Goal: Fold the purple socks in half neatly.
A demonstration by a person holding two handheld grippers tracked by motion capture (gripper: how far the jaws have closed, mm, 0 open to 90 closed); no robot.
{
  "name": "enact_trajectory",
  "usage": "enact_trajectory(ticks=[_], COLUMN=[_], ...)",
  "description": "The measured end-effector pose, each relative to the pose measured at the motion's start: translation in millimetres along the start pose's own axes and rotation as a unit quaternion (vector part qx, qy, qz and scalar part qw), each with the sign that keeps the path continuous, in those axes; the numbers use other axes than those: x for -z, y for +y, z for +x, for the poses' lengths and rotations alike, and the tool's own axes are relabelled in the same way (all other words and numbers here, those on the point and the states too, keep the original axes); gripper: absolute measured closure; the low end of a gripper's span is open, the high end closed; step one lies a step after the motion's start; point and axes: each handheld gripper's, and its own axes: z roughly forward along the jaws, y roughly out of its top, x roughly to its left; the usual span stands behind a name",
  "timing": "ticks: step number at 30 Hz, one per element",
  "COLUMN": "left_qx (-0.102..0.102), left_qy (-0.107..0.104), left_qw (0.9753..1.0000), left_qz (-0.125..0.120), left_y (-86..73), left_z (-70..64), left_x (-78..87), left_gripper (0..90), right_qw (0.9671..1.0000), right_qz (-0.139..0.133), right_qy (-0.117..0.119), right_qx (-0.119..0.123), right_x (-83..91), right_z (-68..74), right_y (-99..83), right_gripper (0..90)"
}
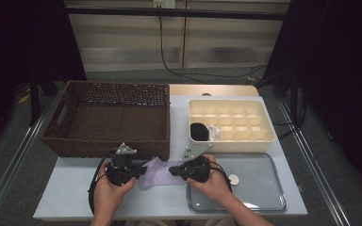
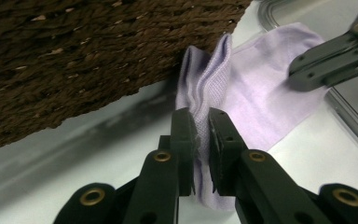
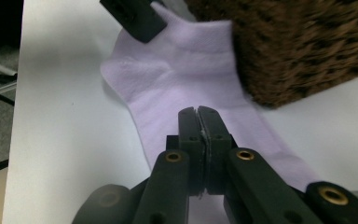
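A lavender sock (image 1: 159, 172) lies flat on the white table just in front of the wicker basket, between my two grippers. My left gripper (image 1: 143, 170) is shut on a raised fold of the sock's ribbed end (image 2: 214, 79); the fabric stands up between its jaws (image 2: 203, 128). My right gripper (image 1: 172, 169) comes in from the other side, and its jaws (image 3: 198, 116) are pressed together on the sock (image 3: 177, 74) with a thin strip of fabric between them. Each gripper view also shows the other gripper's tip, the right gripper (image 2: 303, 74) and the left gripper (image 3: 135, 16).
A brown wicker basket (image 1: 103, 146) stands at the back left, touching the sock's far edge. A cream divided box (image 1: 231, 100) at the back right holds a black item (image 1: 199, 132) and a white item (image 1: 214, 133). A metal tray (image 1: 264, 188) with a small white disc (image 1: 234, 179) lies under the right hand.
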Motion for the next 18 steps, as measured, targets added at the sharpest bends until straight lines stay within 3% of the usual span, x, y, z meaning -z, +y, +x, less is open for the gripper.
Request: enact_trajectory(ticks=[7, 12, 18], left_qx=[0.000, -0.011, -0.009], left_qy=[-0.006, -0.016, -0.021], left_qw=[1.0000, 0.9998, 0.9996], left_qz=[-0.005, -0.007, -0.016], left_y=[3.0, 6.9, 10.4], left_z=[-1.4, -5.8, -8.9], left_x=[4.8, 6.6, 9.0], left_gripper=[82.0, 82.1, 82.2], right_qw=[0.9997, 0.9998, 0.9997], right_qz=[0.023, 0.018, 0.020], right_qy=[0.001, 0.006, 0.010], right_qx=[0.001, -0.009, -0.010], right_x=[-12.8, -15.4, -17.8], right_z=[0.2, -2.0, -2.7], right_y=[-5.0, -6.3, -4.3], right_gripper=[89.2, 89.2, 89.3])
